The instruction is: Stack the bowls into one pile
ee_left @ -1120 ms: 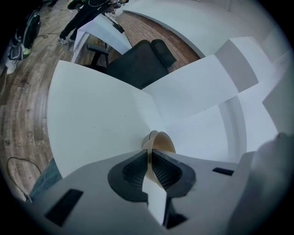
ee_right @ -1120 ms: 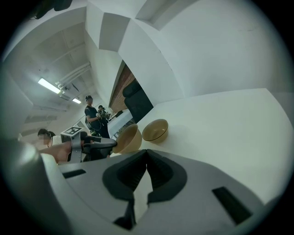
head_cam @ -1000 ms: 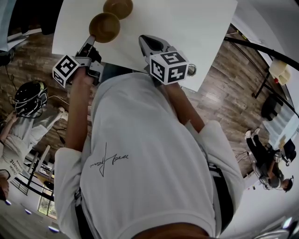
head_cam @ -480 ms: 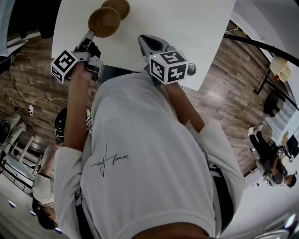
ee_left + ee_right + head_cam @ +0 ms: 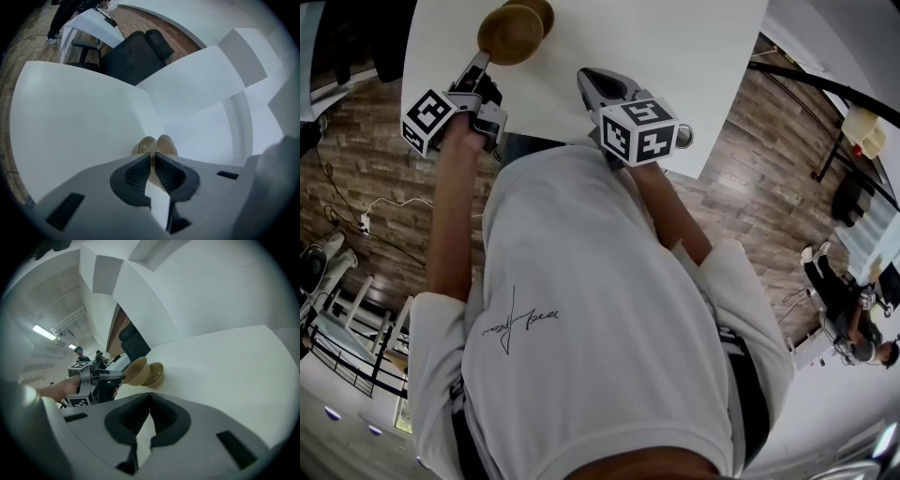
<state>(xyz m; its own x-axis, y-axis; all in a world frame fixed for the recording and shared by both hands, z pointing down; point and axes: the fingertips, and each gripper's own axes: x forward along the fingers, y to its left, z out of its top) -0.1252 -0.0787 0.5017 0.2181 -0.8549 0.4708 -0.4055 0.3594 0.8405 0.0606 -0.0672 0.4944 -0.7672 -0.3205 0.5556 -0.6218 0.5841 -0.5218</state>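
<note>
Table, white, beneath two bowls, wood-plank floor around, black chair beyond

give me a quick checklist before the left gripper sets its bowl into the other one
1. Grip: left gripper is shut on the rim of the held bowl: ok.
2. Second bowl sits upright on the table: ok.
3. Held bowl level: it looks tilted: not ok.
4. Held bowl centred over the second bowl: it is beside it, not above: not ok.
5. Right gripper shut, empty, off to the side of the path: ok.
</note>
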